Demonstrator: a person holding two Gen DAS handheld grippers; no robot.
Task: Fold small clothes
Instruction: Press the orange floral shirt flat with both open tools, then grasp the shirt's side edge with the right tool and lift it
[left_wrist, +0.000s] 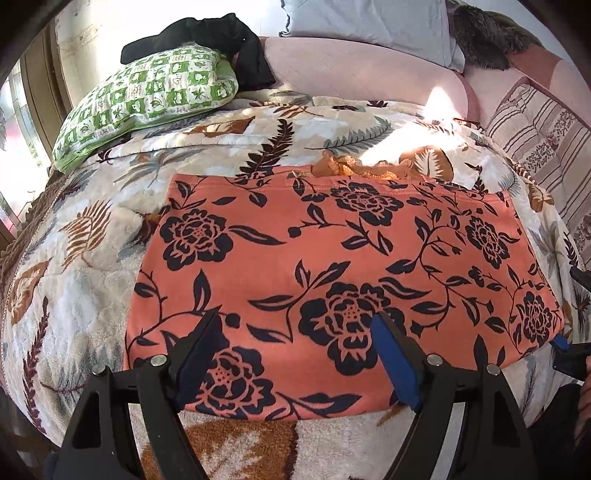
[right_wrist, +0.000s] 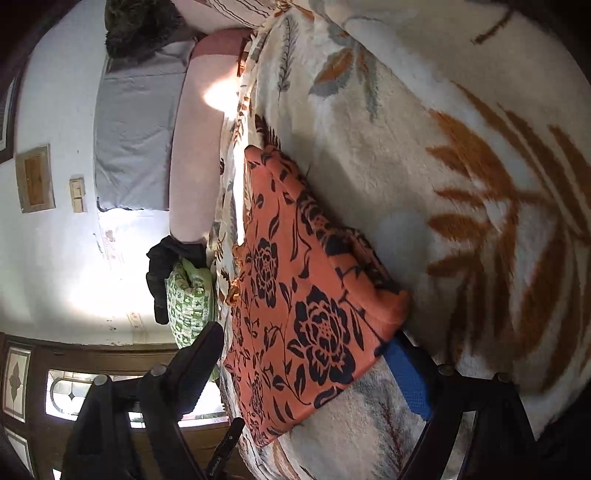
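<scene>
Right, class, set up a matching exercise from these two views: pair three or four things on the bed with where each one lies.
Things:
1. orange floral garment
2. green checked pillow
3. black cloth
4. grey pillow

Places:
a. draped on top of the green checked pillow
b. far end, leaning against the wall
c. spread flat on the leaf-print blanket
d. far left of the bed

Pairs: 1-c, 2-d, 3-a, 4-b

Daylit bedroom, strong fisheye bend

Sun falls in a blown-out patch (left_wrist: 413, 122) at the far edge of the bed (left_wrist: 92, 266); the window (right_wrist: 74, 391) glares white. Both views curve and darken toward black corners; the blanket (right_wrist: 480, 206) close by looks soft, slightly blurred.
</scene>
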